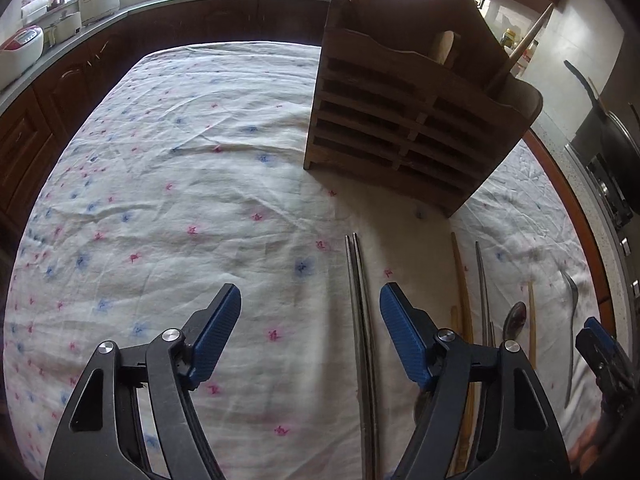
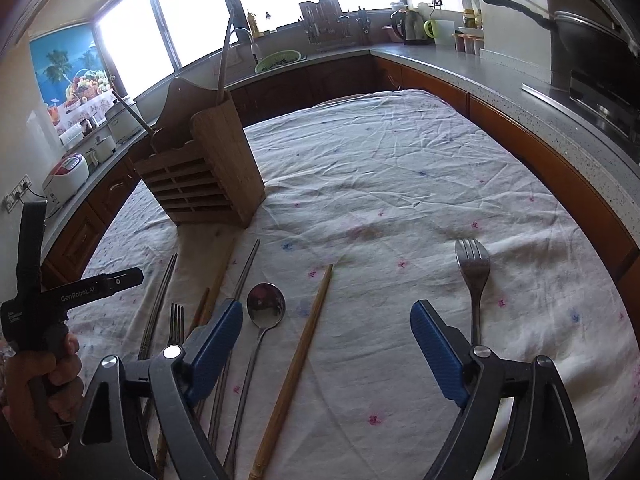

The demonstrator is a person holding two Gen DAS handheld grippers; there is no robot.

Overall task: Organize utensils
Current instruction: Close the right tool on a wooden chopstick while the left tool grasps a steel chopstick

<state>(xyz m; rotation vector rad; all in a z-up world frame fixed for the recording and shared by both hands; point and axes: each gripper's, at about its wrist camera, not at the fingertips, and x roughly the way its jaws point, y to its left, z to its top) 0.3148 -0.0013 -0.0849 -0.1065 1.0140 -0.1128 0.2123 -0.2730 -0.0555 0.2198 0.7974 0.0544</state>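
Note:
A wooden utensil holder (image 1: 404, 128) (image 2: 204, 176) stands on the flowered tablecloth with a few sticks in it. Utensils lie in a row in front of it: a pair of metal chopsticks (image 1: 362, 320) (image 2: 158, 304), a wooden chopstick (image 2: 298, 356), a spoon (image 2: 265, 308) (image 1: 514, 320), a small fork (image 2: 176, 322), a larger fork (image 2: 474, 276). My left gripper (image 1: 310, 312) is open and empty, low over the cloth, with the metal chopsticks just inside its right finger. My right gripper (image 2: 326, 328) is open and empty above the spoon and wooden chopstick.
The table (image 2: 400, 160) is ringed by kitchen counters (image 2: 460, 68) with a kettle (image 2: 408, 26), rice cookers (image 2: 66, 176) and a pan (image 2: 580, 28) on the stove. The left handheld gripper body (image 2: 40, 300) shows at the left of the right wrist view.

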